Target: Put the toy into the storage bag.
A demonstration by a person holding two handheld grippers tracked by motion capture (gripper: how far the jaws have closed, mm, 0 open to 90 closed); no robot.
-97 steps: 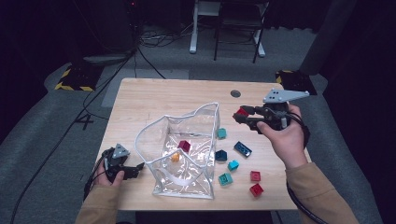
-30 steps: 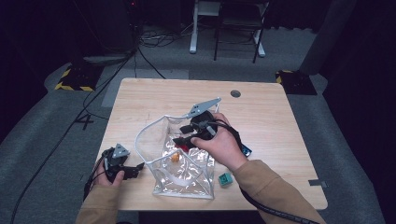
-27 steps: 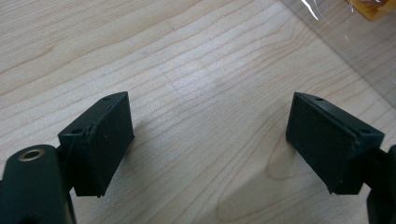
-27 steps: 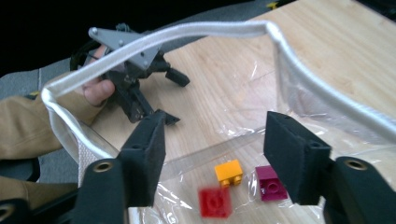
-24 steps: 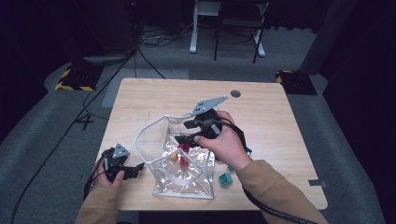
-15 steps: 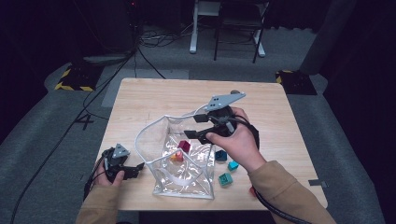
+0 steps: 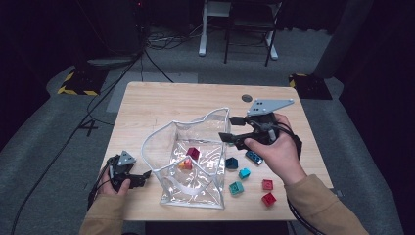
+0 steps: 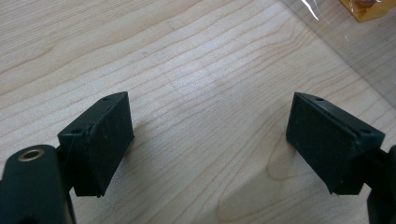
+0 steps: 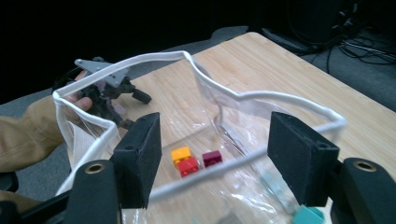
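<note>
A clear plastic bag (image 7: 193,188) with a white rim stands open mid-table. It holds a dark red brick (image 7: 192,152) and an orange brick (image 7: 184,165) with a red one beside it. My right gripper (image 7: 227,128) hovers at the bag's right rim, level and pointing into it. Its jaws have just been opening and stand open with nothing between them. In the right gripper view, the right gripper (image 9: 219,158) frames the bag's rim (image 9: 154,58), with the orange brick (image 9: 180,153), red brick (image 9: 188,165) and dark red brick (image 9: 212,158) beyond. My left gripper (image 7: 143,178) rests open at the bag's lower left.
Several loose bricks lie right of the bag: dark blue (image 7: 231,162), teal (image 7: 244,173), blue (image 7: 254,156), red (image 7: 267,184). The left gripper (image 8: 210,140) hovers over bare wood, the bag's edge at top right. The far half of the table (image 7: 171,103) is bare wood.
My right gripper has let go of a red brick inside the bag, opened, and drawn back up and to the right, out over the rim. The left hand has stayed put.
</note>
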